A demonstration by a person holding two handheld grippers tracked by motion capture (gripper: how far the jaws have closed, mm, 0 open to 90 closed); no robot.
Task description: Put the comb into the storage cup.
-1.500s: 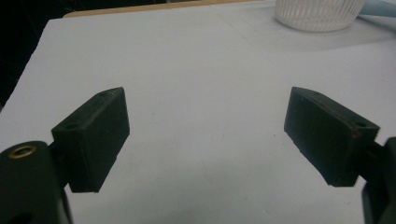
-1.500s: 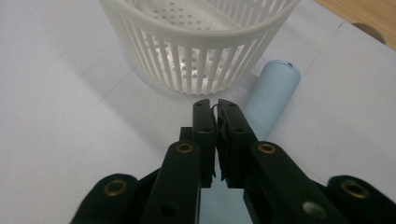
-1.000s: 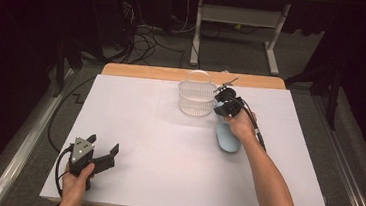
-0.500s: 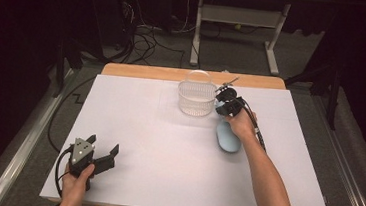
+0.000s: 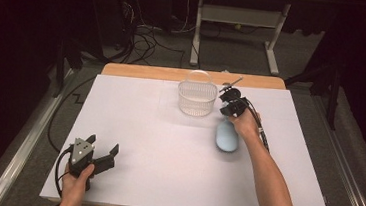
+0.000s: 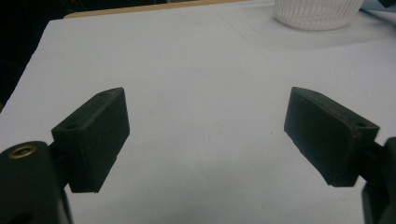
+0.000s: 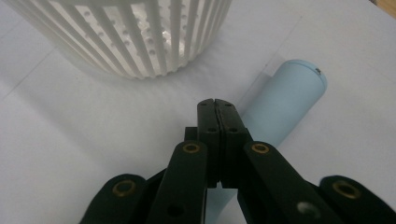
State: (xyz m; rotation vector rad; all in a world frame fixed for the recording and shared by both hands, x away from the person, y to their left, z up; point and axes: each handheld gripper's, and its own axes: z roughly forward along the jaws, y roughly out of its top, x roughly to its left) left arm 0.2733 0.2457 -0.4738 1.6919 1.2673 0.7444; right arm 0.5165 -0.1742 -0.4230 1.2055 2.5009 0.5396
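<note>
Basket (image 5: 197, 98) of white slatted plastic stands near the far edge of the white table (image 5: 164, 181), and serves as landmark for all else. A pale blue cylinder (image 5: 227, 136) lies flat on the table just beside the basket, toward the person's right and nearer side, its long axis running roughly from the basket's side back toward the person. The right gripper (image 5: 229, 103) hovers beside the basket's right wall, over the cylinder's far end; in the right gripper view its jaws are pressed together with nothing between them, the cylinder (image 7: 285, 102) showing just beyond and below them. The right hand is clearly the nearer one. The left gripper (image 5: 97, 151) rests well apart from the basket, at the near left corner, jaws spread wide over bare table.
</note>
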